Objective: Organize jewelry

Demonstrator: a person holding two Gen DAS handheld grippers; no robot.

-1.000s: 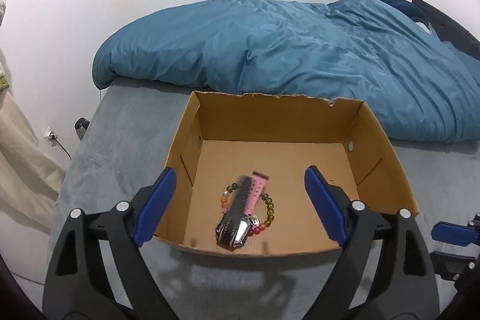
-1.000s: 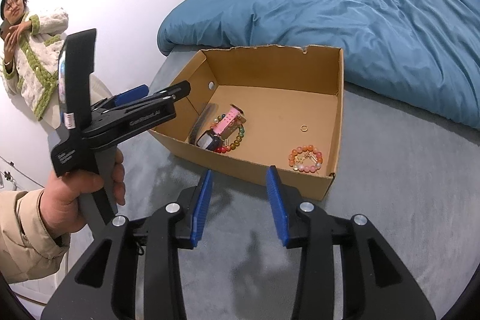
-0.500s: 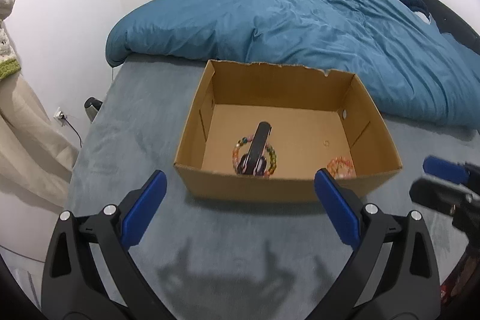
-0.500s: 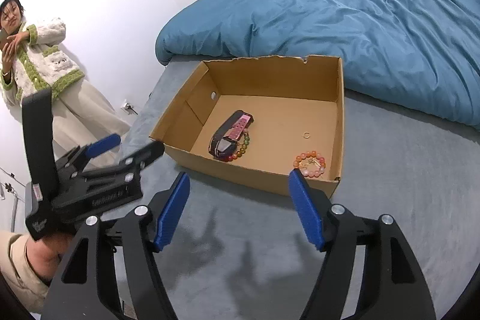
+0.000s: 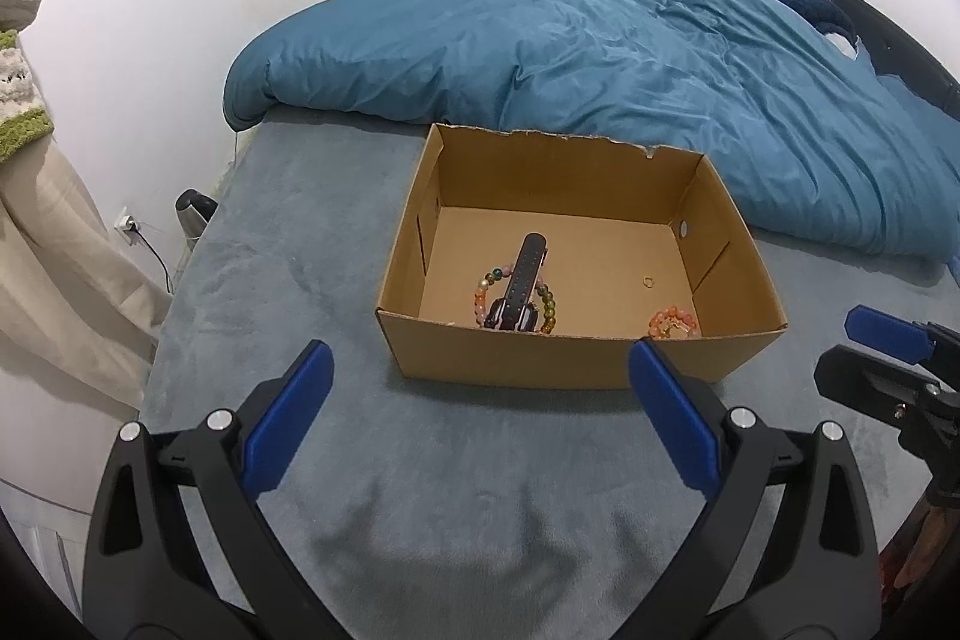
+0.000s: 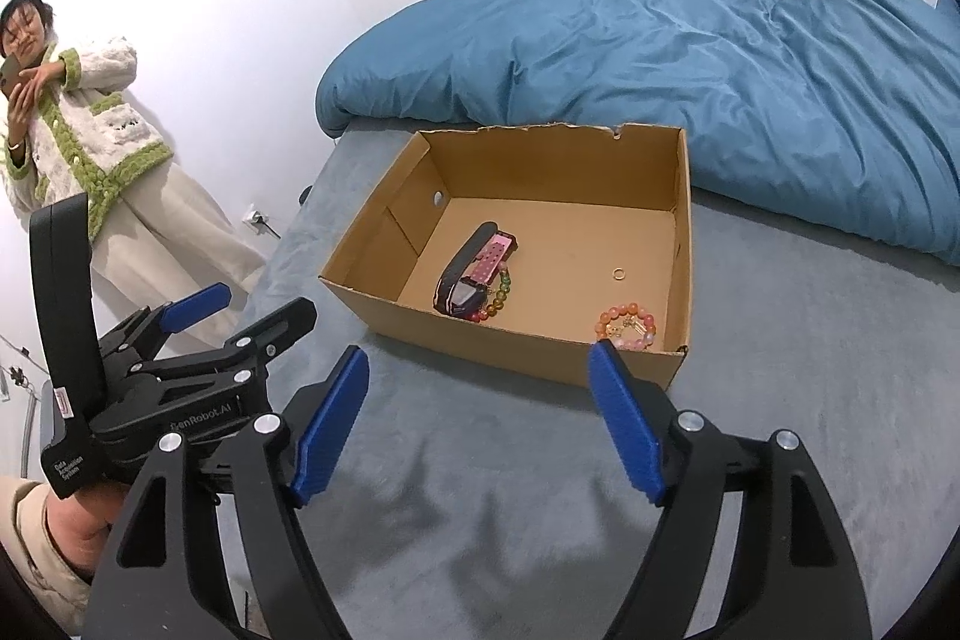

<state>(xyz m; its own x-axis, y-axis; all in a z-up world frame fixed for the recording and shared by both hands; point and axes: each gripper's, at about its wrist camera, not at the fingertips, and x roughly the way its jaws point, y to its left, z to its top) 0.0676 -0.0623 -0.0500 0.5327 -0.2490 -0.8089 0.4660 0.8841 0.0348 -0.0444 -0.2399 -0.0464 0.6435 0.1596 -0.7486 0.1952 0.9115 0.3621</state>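
Nearest, left gripper [image 5: 480, 412] spread wide, holding nothing, above the grey bed cover [image 5: 312, 232] short of the box's near wall. Right gripper [image 6: 480, 418] likewise spread and bare, just before the same wall. Beyond, cardboard box [image 5: 558, 358] resting on the cover. Inside, against the near wall: black watch [image 6: 459, 280] lying over a pink strap [image 6: 495, 253] and a multicoloured bead bracelet [image 6: 501, 295], toward the left side; orange bead bracelet [image 6: 627, 328] in the near right corner. Farther in, small gold ring [image 6: 618, 273] alone on the floor near the right wall. Behind the box, rumpled blue duvet [image 5: 600, 52] across the far edge of the bed.
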